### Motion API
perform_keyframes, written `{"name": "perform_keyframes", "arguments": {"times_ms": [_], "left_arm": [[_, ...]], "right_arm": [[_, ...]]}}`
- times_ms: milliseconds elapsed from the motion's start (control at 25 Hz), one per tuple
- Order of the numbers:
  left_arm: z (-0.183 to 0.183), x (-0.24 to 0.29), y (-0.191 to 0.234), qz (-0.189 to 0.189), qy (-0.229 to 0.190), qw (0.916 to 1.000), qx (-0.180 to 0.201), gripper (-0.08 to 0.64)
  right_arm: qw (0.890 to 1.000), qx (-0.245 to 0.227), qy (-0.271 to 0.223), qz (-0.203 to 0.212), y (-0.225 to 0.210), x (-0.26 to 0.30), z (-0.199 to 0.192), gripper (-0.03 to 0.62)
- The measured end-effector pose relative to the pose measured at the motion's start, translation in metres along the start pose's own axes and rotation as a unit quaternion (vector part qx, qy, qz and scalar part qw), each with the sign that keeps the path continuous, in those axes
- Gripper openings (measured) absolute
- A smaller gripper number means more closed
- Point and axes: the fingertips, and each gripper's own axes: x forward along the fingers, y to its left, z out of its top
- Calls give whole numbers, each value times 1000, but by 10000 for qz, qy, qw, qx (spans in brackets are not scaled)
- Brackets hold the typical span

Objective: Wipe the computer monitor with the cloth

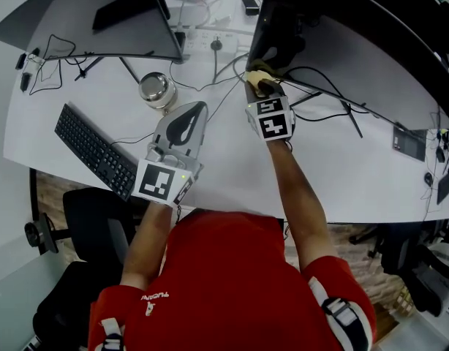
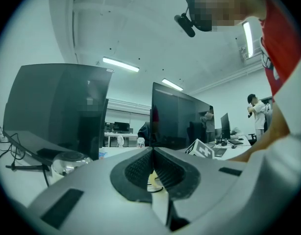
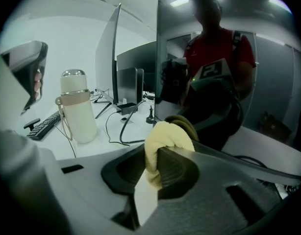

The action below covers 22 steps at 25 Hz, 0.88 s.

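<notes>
You're pinching the yellow cloth in the right gripper, bunched end leading so fabric, not plastic, is meeting the monitor low down; left gripper is hanging pressed together, empty, over the desk

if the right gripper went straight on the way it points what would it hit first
Most likely the monitor screen, right ahead of the cloth pinched in the right gripper; whether they already touch is unclear.
</notes>
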Motion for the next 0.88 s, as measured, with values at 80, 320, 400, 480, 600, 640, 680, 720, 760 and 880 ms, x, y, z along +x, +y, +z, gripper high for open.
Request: {"name": "perform_keyframes", "arguments": {"times_ms": [80,320,400,480,600,640,680,720,760,880], "left_arm": [[0,-4,5,44,-4,10000,0,11],[1,-14,15,162,-5,9999,2,11],[1,-17,17,179,-1,9998,-5,11],[1,-19,18,179,-14,9998,-8,11],[1,-20,17,159,-61,9999,-20,11],[2,-20,16,147,-79,9999,-25,11],[3,-20,16,132,-97,9999,-31,11],[4,-20,15,117,-115,9999,-37,11],[4,-19,14,104,-131,9999,-44,11],[5,-19,13,80,-159,9998,-63,11]], "right_arm": [[10000,28,-27,71,8,6,4,58],[9997,7,-114,218,27,15,16,58],[9995,-12,-167,254,33,15,22,58],[9993,-41,-219,300,39,12,26,58],[9989,-99,-294,358,47,7,32,57],[9987,-128,-315,374,49,4,34,58],[9985,-165,-334,389,51,2,36,58],[9983,-209,-350,405,53,0,38,58],[9981,-258,-360,419,55,-1,39,58],[9978,-374,-332,427,54,1,41,58]]}}
